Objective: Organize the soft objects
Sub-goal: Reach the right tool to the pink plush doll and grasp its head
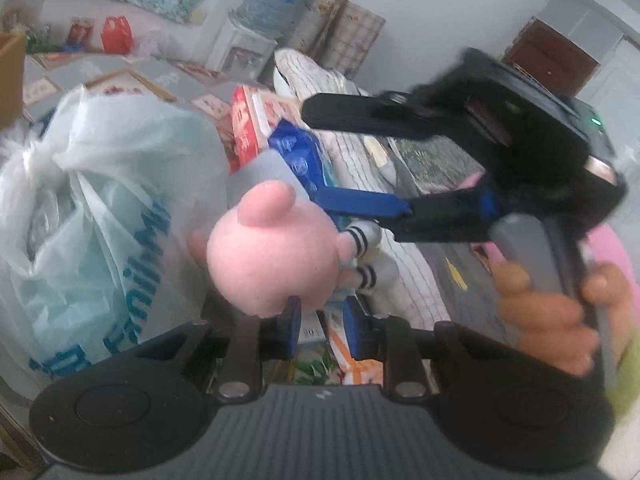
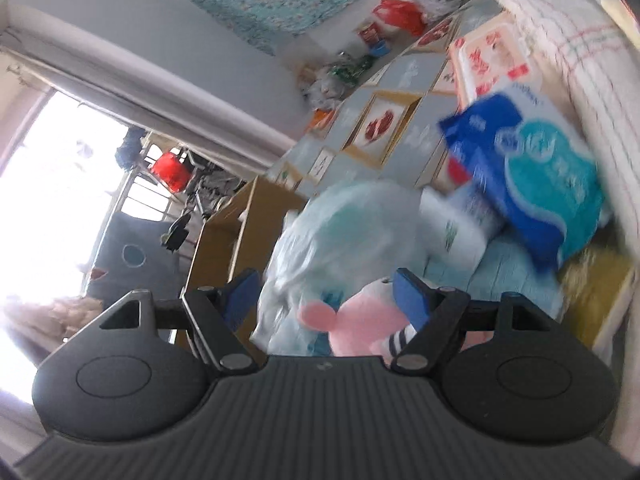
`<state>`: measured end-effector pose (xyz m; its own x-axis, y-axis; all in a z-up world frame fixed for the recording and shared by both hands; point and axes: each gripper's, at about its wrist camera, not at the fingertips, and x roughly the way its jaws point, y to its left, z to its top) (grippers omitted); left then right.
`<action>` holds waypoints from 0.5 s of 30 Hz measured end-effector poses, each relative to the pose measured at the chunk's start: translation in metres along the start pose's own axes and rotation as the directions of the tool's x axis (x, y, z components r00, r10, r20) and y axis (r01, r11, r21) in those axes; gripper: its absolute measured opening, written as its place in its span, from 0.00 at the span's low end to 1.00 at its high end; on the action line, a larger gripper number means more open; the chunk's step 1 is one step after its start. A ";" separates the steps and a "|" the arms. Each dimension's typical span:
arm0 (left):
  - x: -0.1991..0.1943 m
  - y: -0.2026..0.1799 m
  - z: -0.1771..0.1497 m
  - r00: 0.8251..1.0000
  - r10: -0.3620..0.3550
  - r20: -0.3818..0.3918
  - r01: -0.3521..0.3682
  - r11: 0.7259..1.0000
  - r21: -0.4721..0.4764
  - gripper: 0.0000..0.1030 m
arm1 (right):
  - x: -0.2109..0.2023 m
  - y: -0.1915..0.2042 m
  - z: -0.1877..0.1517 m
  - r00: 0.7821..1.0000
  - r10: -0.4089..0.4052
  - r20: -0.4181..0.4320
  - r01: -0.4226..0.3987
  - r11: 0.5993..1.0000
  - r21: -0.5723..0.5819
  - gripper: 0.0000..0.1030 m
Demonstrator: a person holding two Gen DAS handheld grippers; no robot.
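We see the pink plush toy (image 1: pixel 272 256) hanging in the air between both tools, in front of the pale plastic bag (image 1: pixel 100 208) and above a cluttered pile of packages, not resting on any surface we can make out. Our left gripper (image 1: pixel 326 330) has its blue fingers close together at the toy's underside, yet whether they actually pinch fabric we cannot tell. Our right gripper (image 1: pixel 352 152) comes in from the right with its fingers spread wide, the lower one lying along the toy's striped limb (image 1: pixel 360 240); in the right wrist view the same gripper (image 2: pixel 324 296) stands open around the toy (image 2: pixel 360 320) without closing on it. The worry, as we judge it, is a weak hold: soft pile compresses and slips, so the toy could drop into the clutter near the blue tissue pack (image 2: pixel 532 176). Closing the right fingers on the thin limb alone may let the body swing or twist free, and the blur suggests fast motion, which would worsen that
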<state>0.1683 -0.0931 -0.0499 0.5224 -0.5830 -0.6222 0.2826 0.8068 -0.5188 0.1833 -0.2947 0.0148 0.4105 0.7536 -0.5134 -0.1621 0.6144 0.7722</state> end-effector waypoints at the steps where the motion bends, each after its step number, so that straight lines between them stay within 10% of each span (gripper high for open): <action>1: 0.001 0.002 -0.003 1.000 -0.010 -0.013 0.010 1.000 0.000 0.22 | -0.003 0.001 -0.007 1.000 -0.009 0.008 0.009 1.000 -0.006 0.72; 15: -0.012 0.019 -0.046 0.995 -0.065 -0.071 0.066 0.998 0.004 0.55 | -0.018 -0.020 -0.086 0.996 0.080 -0.032 -0.076 0.989 0.130 0.72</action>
<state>0.1304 -0.0748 -0.0791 0.4443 -0.6399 -0.6270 0.3199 0.7671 -0.5561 0.1017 -0.3008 -0.0239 0.3668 0.8077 -0.4616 -0.0750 0.5203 0.8507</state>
